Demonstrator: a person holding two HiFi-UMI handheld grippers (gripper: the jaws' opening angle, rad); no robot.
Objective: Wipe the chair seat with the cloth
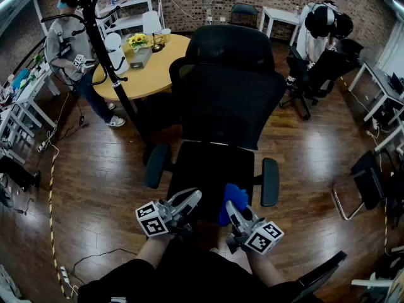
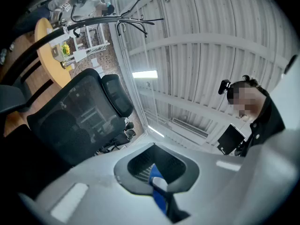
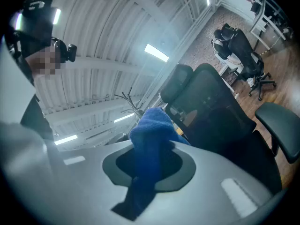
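Head view looks down on one black office chair, and its chair seat (image 1: 208,166) is a dark, flat pad between two padded armrests, one at the left (image 1: 156,166) and one at the right (image 1: 270,182), with the tall mesh backrest (image 1: 227,93) rising behind it. One cloth (image 1: 234,196) is here, bright blue and fluffy, bunched into a soft lump over the near right part of the seat. The right gripper (image 1: 232,208) has its claw pinched on that cloth; in the right gripper view the blue fabric bulges up out of the closed jaws. The left gripper (image 1: 194,196) hangs just beside it over the seat's front edge, its claw pressed together on nothing that I can see. Farther off stand one round wooden table (image 1: 158,74), one black coat stand (image 1: 104,59) and one person (image 1: 66,36) at the left.
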